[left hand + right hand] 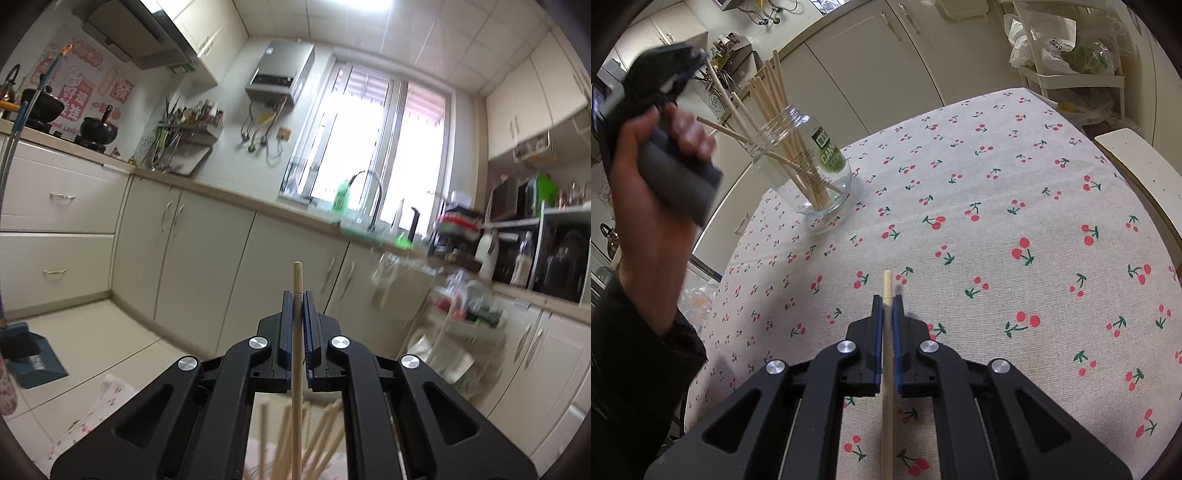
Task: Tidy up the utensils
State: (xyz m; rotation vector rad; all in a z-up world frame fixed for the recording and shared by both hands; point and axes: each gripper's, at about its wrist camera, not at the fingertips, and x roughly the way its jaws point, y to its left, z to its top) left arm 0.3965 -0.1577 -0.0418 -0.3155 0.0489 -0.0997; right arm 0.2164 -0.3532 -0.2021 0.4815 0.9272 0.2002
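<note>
Over cherry-print tablecloth [997, 184], each hand-held gripper [297, 295] [887, 300] pinches one wooden chopstick [296, 350] [887, 369].

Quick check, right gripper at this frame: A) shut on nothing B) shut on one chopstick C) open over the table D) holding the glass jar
B: the right gripper has its blue pads pressed on a single chopstick above the cherry-print tablecloth; the glass jar stands apart, far left.

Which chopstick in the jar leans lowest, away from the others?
The chopstick that sticks out leftward over the jar rim, nearly level; the others stand steeper in a bunch.
</note>
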